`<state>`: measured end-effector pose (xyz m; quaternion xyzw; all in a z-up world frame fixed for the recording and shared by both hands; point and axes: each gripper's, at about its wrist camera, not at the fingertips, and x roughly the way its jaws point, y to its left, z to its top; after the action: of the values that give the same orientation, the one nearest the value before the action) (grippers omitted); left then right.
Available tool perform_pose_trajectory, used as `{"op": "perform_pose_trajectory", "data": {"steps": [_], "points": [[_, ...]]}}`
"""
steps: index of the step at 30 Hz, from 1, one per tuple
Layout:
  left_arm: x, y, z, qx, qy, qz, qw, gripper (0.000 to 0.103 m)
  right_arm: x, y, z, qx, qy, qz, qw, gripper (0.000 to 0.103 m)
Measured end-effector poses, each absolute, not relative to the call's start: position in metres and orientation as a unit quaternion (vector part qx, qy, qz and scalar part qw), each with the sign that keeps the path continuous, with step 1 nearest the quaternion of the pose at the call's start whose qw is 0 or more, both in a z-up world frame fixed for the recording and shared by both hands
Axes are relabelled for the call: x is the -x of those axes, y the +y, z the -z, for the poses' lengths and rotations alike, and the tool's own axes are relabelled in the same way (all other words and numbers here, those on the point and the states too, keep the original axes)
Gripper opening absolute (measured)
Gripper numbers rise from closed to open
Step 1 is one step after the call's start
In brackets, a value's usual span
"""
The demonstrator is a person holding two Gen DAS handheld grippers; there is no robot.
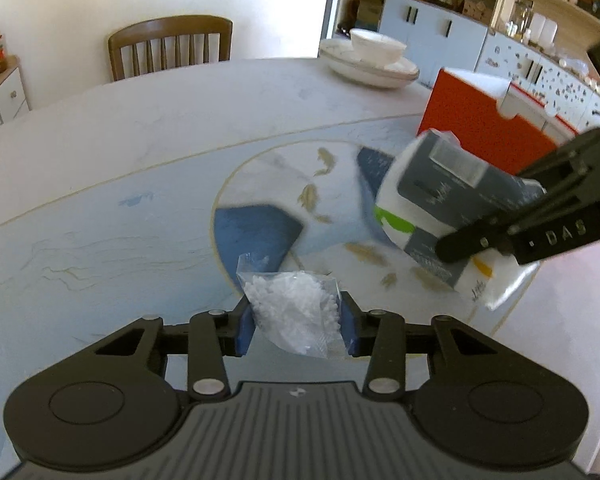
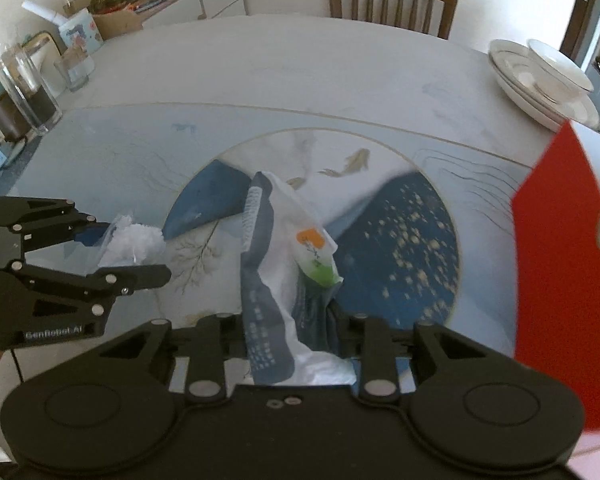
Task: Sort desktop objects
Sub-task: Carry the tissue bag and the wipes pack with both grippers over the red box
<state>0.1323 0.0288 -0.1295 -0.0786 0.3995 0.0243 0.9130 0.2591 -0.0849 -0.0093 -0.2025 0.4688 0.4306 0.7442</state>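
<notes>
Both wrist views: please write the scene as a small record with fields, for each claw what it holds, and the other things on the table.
left claw: shut on the clear bag of white granules
right claw: shut on the grey and white packet, lifted off the table
table: round, with a blue fish pattern
red box: on the right side, open
dishes: bowl on stacked plates, far edge
chair: wooden, behind the table

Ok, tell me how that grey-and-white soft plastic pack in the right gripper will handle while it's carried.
The grey-and-white soft plastic pack looks floppy: it creases and sags beyond the right gripper. Probably light for its size, as a pinch at one end lifts it. The glossy film may slip, so expect it to swing or slide.
</notes>
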Motion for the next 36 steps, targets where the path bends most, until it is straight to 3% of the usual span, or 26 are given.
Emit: {"op": "perform_pose_trajectory", "data": {"steps": [16,36], "points": [[-0.147,-0.031,0.066,0.118,0.381,0.019,0.917,0.041,-0.265,-0.185,-0.049,0.128,0.467,-0.419,0.768,0.03],[-0.234,-0.142,0.023,0.068,0.345,0.08,0.933,0.041,-0.329,-0.296,-0.083,0.092,0.448,-0.378,0.805,0.031]]}}
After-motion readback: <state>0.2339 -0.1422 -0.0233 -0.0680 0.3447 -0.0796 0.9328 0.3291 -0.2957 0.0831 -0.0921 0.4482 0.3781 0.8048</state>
